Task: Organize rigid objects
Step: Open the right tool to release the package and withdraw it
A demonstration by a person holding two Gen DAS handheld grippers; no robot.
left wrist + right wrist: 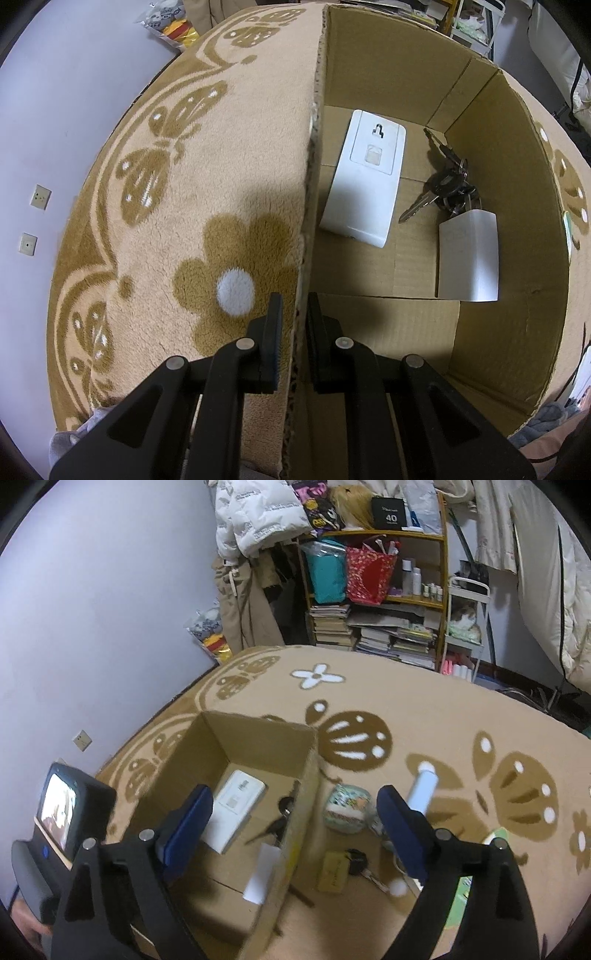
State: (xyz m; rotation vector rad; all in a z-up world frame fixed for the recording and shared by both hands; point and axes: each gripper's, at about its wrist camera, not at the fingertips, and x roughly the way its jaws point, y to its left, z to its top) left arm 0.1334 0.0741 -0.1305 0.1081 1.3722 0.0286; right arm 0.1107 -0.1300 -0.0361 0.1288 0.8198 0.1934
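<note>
An open cardboard box (517,229) stands on a tan flowered blanket (207,155). Inside it lie a white flat device (364,177), a bunch of keys (447,184) and a small white block (469,254). My left gripper (294,332) is shut on the box's left wall, one finger inside and one outside. Above the box's right wall (295,812) hangs my right gripper (295,827), open and holding nothing. On the blanket just right of the box lie a round patterned ball (347,808), a white tube (424,786) and a key with a tan tag (334,871).
A green-rimmed object (495,838) lies by the right finger. A black unit with a lit screen (62,805) is at the box's left. Behind the blanket stand a crowded shelf (376,590) with book stacks, hanging clothes and a lilac wall (110,590).
</note>
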